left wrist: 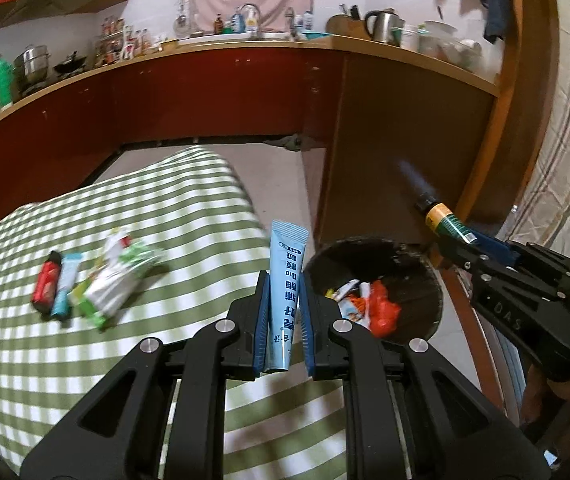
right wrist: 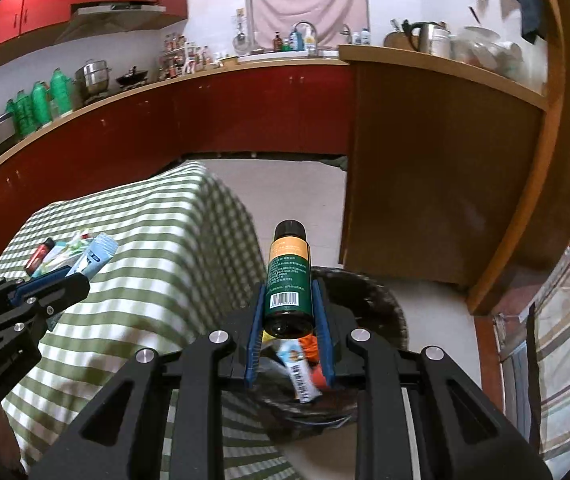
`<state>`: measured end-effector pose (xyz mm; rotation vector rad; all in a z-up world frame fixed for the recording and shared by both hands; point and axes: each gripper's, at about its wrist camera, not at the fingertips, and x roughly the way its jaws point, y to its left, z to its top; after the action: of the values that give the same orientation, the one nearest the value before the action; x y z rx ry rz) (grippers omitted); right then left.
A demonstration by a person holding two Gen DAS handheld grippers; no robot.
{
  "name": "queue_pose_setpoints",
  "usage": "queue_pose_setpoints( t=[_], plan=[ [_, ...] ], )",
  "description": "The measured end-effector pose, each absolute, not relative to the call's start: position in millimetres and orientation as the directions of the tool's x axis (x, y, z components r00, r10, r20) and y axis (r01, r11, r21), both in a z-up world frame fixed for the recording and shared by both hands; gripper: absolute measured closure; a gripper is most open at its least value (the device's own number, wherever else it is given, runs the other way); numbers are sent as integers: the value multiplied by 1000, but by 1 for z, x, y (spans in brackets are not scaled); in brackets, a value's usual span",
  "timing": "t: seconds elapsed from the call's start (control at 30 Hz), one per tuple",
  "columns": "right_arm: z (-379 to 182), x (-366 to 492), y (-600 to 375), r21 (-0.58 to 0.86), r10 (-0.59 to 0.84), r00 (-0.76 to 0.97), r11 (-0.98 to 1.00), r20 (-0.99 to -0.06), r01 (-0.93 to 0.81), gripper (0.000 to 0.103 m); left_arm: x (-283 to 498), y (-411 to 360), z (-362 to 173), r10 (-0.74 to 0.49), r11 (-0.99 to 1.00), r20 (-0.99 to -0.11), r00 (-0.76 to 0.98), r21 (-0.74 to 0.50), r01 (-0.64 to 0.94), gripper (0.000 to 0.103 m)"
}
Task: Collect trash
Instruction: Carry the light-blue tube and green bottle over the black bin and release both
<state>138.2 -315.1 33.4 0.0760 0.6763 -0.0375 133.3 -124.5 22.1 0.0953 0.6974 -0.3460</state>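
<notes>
Left wrist view: left gripper (left wrist: pixel 283 312) clamped on a pale blue flat sachet with printed text (left wrist: pixel 286 292), raised above the green-and-white checked tablecloth (left wrist: pixel 165 216), beside the dark round trash bin (left wrist: pixel 413 280) holding crumpled wrappers (left wrist: pixel 381 308). More packets (left wrist: pixel 97 280) lying on the cloth.

Right wrist view: right gripper (right wrist: pixel 289 312) closed around a dark green bottle with orange band and black cap (right wrist: pixel 289 276), over the bin.
</notes>
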Motion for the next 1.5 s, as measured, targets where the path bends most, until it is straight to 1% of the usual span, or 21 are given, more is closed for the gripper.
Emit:
queue_pose_setpoints(
  t=[0.2,0.43,0.73,0.8,0.83,0.87,0.9,1.03,1.13,1.2,1.33,1.5],
  plan=[
    [24,139,-342,71,-26,778,993,-628,90,79,139,-160,18,-300,925,-646,701,-17,381,89],
    [12,142,-362,86,-30,768,990,-639,110,79,151,-193,5,-295,912,-668,683,16,409,89],
    [2,150,-375,100,-30,766,987,-642,123,79,171,-216,-5,-269,919,-697,664,20,393,88],
    [0,154,-376,110,-20,767,987,-641,117,78,177,-220,-8,-254,924,-705,662,26,382,85],
    [-1,156,-377,116,-15,768,986,-640,116,75,179,-220,-9,-246,927,-708,662,28,375,75],
    [-3,158,-378,117,-20,767,985,-641,123,66,182,-220,-9,-244,929,-713,658,22,369,63],
    [-4,160,-379,115,-27,765,985,-643,131,63,184,-221,-9,-244,931,-714,657,18,365,60],
    [-4,160,-377,113,-31,763,984,-646,136,63,186,-219,-9,-239,935,-710,663,17,355,59],
    [-4,155,-375,110,-38,761,983,-648,144,59,184,-215,-8,-237,937,-708,665,15,350,57],
    [-3,154,-375,118,-36,758,982,-652,148,57,181,-208,-6,-240,940,-706,666,4,342,53],
    [0,146,-363,123,-26,753,982,-658,142,51,172,-188,-2,-240,946,-704,669,-16,323,52],
    [7,143,-336,127,9,749,987,-663,100,49,156,-152,2,-212,960,-701,681,-18,279,51]
  ],
)
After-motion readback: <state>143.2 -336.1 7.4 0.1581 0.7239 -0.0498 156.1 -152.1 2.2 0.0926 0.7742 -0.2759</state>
